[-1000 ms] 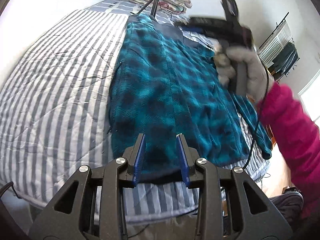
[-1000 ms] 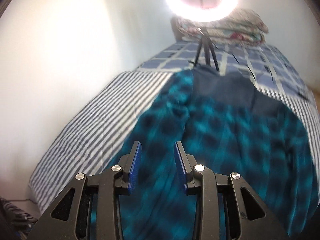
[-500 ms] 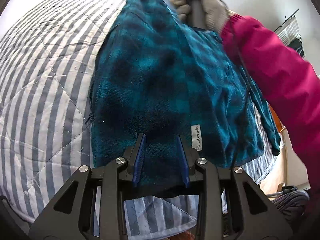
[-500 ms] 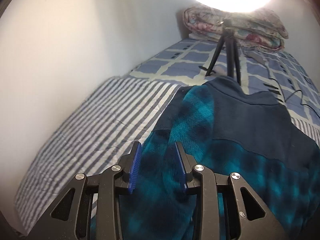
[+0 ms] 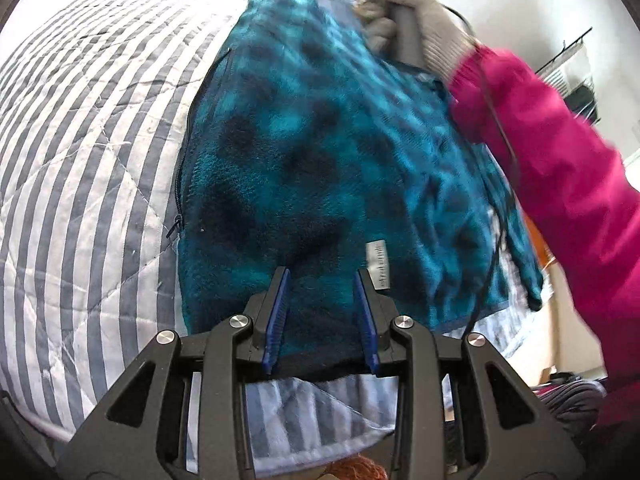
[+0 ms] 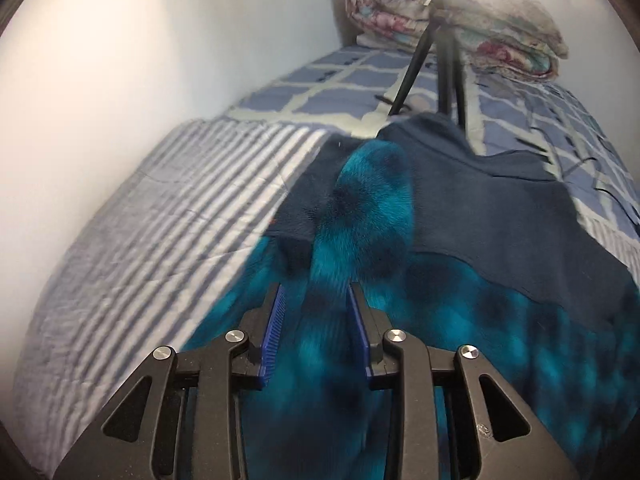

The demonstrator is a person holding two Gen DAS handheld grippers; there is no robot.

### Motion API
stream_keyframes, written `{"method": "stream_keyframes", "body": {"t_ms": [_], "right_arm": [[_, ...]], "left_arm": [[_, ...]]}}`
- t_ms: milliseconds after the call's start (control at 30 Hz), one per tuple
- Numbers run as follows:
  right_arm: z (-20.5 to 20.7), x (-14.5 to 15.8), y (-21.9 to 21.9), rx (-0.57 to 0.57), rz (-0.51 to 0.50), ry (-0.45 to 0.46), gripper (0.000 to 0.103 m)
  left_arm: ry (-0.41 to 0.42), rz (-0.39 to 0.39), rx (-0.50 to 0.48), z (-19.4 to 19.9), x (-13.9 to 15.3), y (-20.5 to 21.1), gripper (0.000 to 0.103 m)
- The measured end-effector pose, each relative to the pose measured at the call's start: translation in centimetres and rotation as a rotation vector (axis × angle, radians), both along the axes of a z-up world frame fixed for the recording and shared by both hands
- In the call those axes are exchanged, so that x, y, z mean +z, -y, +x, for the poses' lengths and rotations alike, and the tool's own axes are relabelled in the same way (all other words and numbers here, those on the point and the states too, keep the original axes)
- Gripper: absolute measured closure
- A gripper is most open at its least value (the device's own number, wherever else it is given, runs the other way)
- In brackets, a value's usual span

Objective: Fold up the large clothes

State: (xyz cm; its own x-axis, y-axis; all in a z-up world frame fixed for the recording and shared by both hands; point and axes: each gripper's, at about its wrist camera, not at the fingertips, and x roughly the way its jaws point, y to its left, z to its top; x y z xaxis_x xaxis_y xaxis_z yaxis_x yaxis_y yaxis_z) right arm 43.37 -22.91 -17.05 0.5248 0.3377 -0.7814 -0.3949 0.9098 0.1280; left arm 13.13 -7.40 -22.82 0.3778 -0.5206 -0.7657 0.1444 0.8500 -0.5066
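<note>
On striped quilt (image 5: 80, 160), teal fleece jacket (image 5: 320, 140), far sleeve blurred, collar end cut off.

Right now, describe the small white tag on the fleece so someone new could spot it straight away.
Start at the grey-and-white striped quilt covering the bed, then the teal and dark plaid fleece jacket spread on it. Near the jacket's hem, just beyond the left gripper, sits a narrow white fabric label, the only pale patch on the plaid.

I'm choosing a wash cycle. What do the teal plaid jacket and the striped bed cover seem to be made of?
Teal plaid jacket: looks like fleece, matte, with a fuzzy, brushed nap, probably synthetic. Striped bed cover: looks like smooth woven cloth, quilted, with diagonal stitch lines and a faint sheen; cotton or a blend, can't tell.
</note>
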Motion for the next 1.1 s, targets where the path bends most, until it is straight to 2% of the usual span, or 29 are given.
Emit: {"method": "stream_keyframes", "body": {"t_ms": [67, 167, 233, 333, 467, 533, 600, 633, 667, 700, 800, 900, 1000, 1100], "right_arm": [[-2.6, 2.3, 1.2, 0.016, 0.048, 0.007, 0.073], [-7.5, 5.4, 3.4, 0.034, 0.089, 0.029, 0.063], [-11.0, 6.6, 5.0, 0.034, 0.097, 0.035, 0.062], [-15.0, 6.6, 7.0, 0.028, 0.131, -0.023, 0.062], [-19.2, 4.8, 8.1, 0.025, 0.115, -0.092, 0.062], [-20.3, 3.7, 8.2, 0.025, 0.112, -0.120, 0.062], [-20.7, 2.8, 8.3, 0.021, 0.113, -0.140, 0.062], [-20.7, 2.1, 8.2, 0.016, 0.121, -0.156, 0.062], [-20.6, 1.6, 8.2, 0.014, 0.131, -0.168, 0.062], [-20.6, 1.2, 8.3, 0.012, 0.143, -0.177, 0.062], [-19.8, 0.0, 8.0, 0.005, 0.162, -0.200, 0.062], [-19.3, -0.2, 7.7, 0.006, 0.167, -0.194, 0.062], [-18.8, -0.2, 7.1, 0.017, 0.198, -0.175, 0.062], [-18.9, -1.1, 5.6, 0.046, 0.167, -0.157, 0.062]], "left_arm": [[0.027, 0.000, -0.001, -0.4, 0.9, -0.1, 0.072], [0.042, -0.022, -0.010, -0.9, 1.8, 0.2, 0.072], [0.045, -0.030, -0.013, -1.2, 2.0, 0.6, 0.072], [0.040, -0.011, -0.026, -1.4, 1.9, 1.5, 0.072], [-0.004, 0.007, -0.027, -1.1, 0.7, 2.6, 0.072], [-0.024, -0.002, -0.031, -1.0, 0.2, 3.3, 0.072], [-0.014, 0.024, -0.040, -1.1, -0.1, 3.9, 0.072], [-0.002, 0.067, -0.044, -1.1, -0.2, 4.4, 0.076], [0.003, 0.093, -0.043, -1.1, -0.3, 4.7, 0.096], [0.003, 0.092, -0.040, -1.2, -0.3, 4.8, 0.098], [0.035, 0.034, -0.038, -1.7, 0.9, 4.6, 0.100], [0.081, 0.035, -0.090, -2.2, 2.0, 5.6, 0.100], [0.057, 0.068, -0.099, -1.9, 0.8, 6.3, 0.100], [0.018, 0.066, -0.106, -1.4, -0.5, 6.7, 0.100]]}}
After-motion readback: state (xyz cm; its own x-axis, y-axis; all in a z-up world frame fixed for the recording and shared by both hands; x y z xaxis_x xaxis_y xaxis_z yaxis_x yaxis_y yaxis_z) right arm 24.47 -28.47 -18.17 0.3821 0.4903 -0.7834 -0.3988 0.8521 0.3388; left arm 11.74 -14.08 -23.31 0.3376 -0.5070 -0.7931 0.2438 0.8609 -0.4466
